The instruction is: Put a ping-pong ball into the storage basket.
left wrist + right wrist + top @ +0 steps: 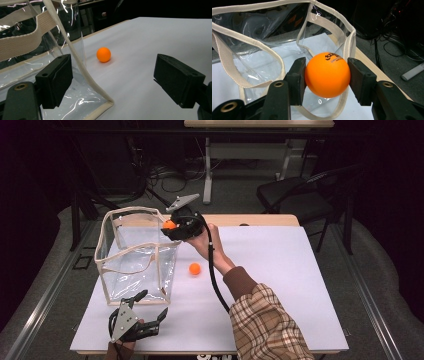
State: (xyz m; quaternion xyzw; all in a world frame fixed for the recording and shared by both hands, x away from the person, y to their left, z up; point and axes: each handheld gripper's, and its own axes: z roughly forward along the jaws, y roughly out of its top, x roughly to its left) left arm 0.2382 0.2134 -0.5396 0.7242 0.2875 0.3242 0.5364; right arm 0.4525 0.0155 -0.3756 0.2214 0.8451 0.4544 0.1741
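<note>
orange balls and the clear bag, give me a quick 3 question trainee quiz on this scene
1. True or false: the right gripper is shut on an orange ball.
2. Where is the second ball? A) inside the clear bag B) on the white table C) in the left gripper
3. How do the left gripper's jaws stand?

Key: 1 true; 2 B; 3 open, holding nothing.

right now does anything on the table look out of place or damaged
Nothing looks damaged or spilled. The clear bag stands upright and open. One orange ball lies loose on the white table beside it, while the right gripper holds a second ball at the bag's rim.
</note>
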